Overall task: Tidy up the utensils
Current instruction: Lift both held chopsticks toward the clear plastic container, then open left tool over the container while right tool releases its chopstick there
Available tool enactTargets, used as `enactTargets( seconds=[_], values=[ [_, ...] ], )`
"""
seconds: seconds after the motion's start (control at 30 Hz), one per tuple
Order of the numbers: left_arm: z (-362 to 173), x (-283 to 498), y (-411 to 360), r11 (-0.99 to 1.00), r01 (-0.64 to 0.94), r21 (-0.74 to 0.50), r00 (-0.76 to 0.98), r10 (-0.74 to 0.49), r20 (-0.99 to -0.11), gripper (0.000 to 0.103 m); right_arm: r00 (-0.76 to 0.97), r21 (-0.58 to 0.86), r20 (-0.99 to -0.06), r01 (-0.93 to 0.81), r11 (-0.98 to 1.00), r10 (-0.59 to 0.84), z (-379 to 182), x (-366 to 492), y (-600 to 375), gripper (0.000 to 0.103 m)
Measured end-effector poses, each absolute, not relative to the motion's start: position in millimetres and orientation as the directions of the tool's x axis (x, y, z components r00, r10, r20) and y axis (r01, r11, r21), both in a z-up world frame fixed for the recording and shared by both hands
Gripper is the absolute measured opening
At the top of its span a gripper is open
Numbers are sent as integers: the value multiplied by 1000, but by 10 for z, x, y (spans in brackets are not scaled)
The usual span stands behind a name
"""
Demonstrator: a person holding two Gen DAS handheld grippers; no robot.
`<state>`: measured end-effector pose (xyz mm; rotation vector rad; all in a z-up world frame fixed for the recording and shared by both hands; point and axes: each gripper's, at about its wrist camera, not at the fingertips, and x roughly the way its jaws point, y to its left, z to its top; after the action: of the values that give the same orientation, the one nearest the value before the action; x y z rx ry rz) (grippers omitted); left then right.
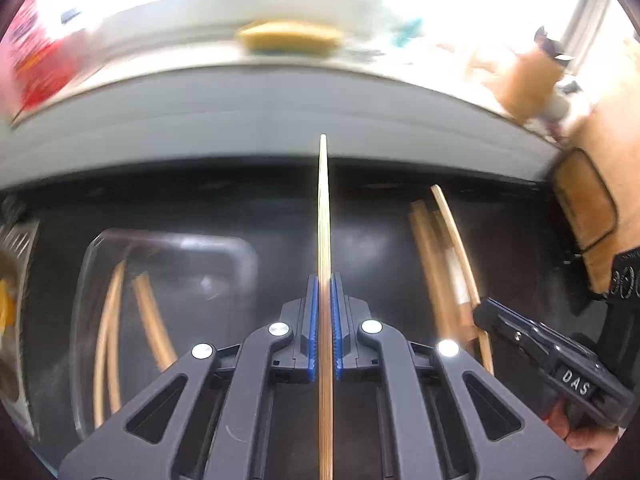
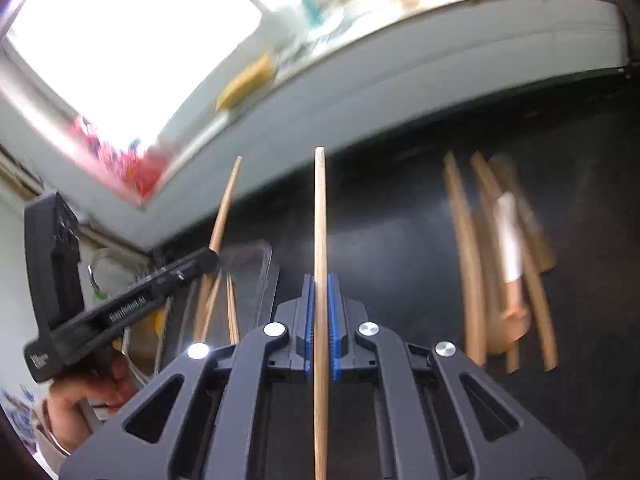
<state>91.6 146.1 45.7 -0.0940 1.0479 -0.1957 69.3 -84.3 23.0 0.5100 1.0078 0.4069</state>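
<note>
Left-held chopstick (image 1: 324, 240) clamped between blue pads of left gripper (image 1: 325, 280), pointing straight ahead. Right-held chopstick (image 2: 320, 240) pinched likewise in right gripper (image 2: 320, 280). Clear tray (image 1: 92, 280) holding chopsticks lies left of left gripper; loose chopstick pile (image 2: 500, 260) right of right gripper on dark counter (image 2: 380, 232).

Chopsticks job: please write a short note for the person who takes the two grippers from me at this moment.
Left gripper: shut on one chopstick, above the dark counter.
Right gripper: shut on another chopstick.
Clear tray, on the left: some chopsticks already lie inside.
Loose pile, on the right: several chopsticks remain on the counter, one item partly white.
Done: some chopsticks moved.
Left: probably place both held chopsticks in the tray, then clear the pile.
</note>
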Motion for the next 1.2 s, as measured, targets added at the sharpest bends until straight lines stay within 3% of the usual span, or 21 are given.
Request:
enactTargets(
  seconds=[0.27,0.57,0.9,0.97,1.03,1.07,1.1,1.13,1.2],
  values=[
    [307,762,2343,988,0,-156,450,-139,-882,5,384,599,-692,-168,783,611,154,474,13,7],
    [397,600,2844,985,11,-171,471,-156,-868,5,388,615,-677,-168,771,625,147,413,644,7],
    [296,564,3171,977,64,-202,449,-209,-869,6,428,565,-708,-134,814,562,110,487,1147,7],
    [286,619,3244,981,34,-189,465,-183,-866,6,423,496,-747,-158,854,512,91,537,1240,7],
    [271,701,3370,981,-45,-187,446,-147,-883,25,443,409,-771,-205,889,457,65,551,1330,8],
    [264,724,3413,979,-69,-191,430,-144,-891,77,456,394,-769,-214,894,448,55,537,1339,10],
    [268,745,3453,976,-87,-199,421,-145,-895,96,460,369,-776,-222,903,431,46,519,1336,36],
    [306,746,3489,974,-89,-206,442,-147,-885,97,461,340,-788,-227,913,408,41,503,1329,97],
    [378,744,3525,979,-105,-174,479,-103,-872,97,512,288,-774,-241,927,373,74,444,1261,96]
  ],
)
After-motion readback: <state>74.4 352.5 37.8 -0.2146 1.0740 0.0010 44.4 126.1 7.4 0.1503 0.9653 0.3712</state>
